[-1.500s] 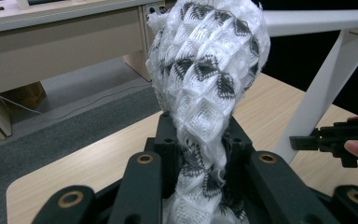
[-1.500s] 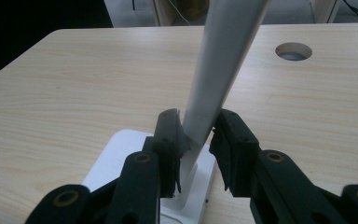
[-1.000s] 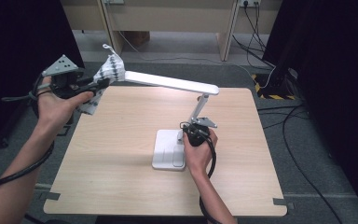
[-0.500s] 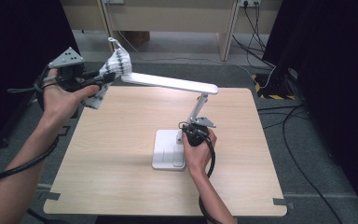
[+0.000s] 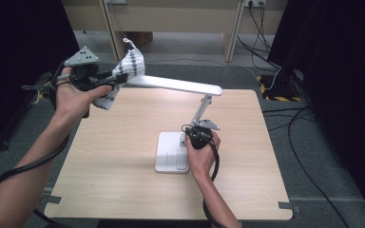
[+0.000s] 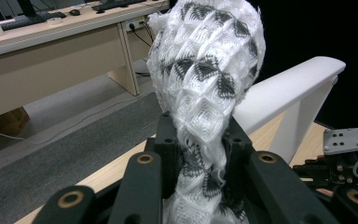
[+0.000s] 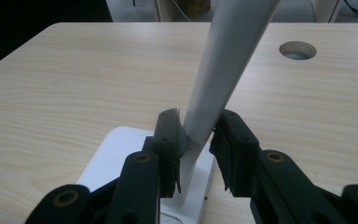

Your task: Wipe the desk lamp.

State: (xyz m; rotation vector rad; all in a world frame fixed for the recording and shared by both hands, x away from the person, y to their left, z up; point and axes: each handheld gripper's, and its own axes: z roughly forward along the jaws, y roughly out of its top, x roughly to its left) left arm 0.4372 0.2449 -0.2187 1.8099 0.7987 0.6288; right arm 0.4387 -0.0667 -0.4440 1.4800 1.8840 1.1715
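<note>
the wooden table (image 5: 123, 156) carries a white desk lamp (image 5: 173, 84), its flat base (image 5: 171, 153) near the centre and its long head reaching toward ten o'clock past the table's edge. at that far tip the left gripper (image 5: 116, 78) clenches a black-and-white cloth (image 6: 205, 74) against the lamp head. the right gripper (image 7: 196, 135) grasps the lamp's stem (image 7: 219, 70) just above the base.

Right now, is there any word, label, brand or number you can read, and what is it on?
None can be read: the white desk lamp, its base, the patterned cloth, both grippers and the table bear no legible text.
</note>
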